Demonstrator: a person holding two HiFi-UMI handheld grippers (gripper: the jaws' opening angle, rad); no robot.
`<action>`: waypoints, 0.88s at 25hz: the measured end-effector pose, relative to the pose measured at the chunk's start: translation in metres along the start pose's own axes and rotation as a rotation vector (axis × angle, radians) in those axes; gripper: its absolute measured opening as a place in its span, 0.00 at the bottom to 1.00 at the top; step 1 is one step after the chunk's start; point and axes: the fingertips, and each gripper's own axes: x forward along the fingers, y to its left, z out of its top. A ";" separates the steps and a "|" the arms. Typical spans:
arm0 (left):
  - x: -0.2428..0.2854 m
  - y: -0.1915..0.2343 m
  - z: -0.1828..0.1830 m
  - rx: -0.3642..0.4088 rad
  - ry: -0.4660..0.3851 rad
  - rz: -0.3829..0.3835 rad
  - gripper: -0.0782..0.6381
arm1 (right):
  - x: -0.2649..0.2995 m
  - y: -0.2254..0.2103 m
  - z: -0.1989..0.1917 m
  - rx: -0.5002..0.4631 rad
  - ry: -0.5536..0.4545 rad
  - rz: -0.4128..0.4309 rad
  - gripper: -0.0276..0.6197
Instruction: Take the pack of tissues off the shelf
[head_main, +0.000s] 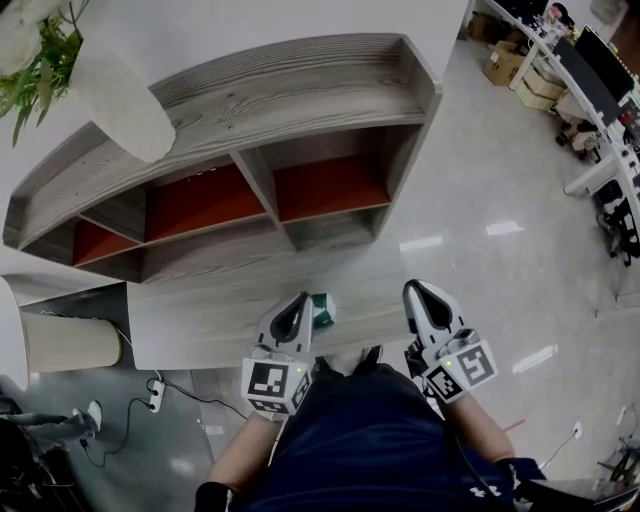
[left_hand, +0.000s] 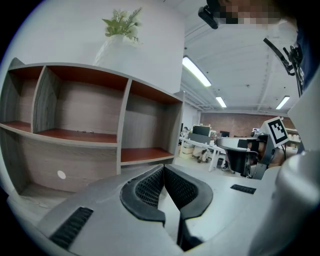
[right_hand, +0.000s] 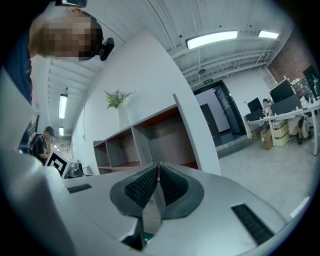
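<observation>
A small green-and-white pack of tissues lies on the low wood-grain ledge of the shelf unit, near the ledge's front edge. My left gripper is shut and empty, its tip just left of the pack. In the left gripper view the left gripper has its pads together and faces the bare red-floored compartments. My right gripper hangs off the ledge's right end, shut on nothing. In the right gripper view the right gripper shows its pads meeting.
A white vase with a green plant stands on the shelf top at the left. A pale round bin and a power strip with a cable are on the floor at the left. Office desks with monitors stand at the far right.
</observation>
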 end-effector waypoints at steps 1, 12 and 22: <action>0.000 0.000 0.001 0.001 -0.002 -0.001 0.13 | 0.000 0.000 0.000 -0.002 -0.001 0.001 0.08; 0.000 -0.002 -0.002 0.007 0.002 -0.005 0.13 | -0.002 0.001 -0.002 0.003 0.001 -0.003 0.07; -0.002 -0.004 -0.003 0.009 0.003 -0.011 0.13 | -0.006 0.003 -0.003 0.006 0.003 -0.009 0.07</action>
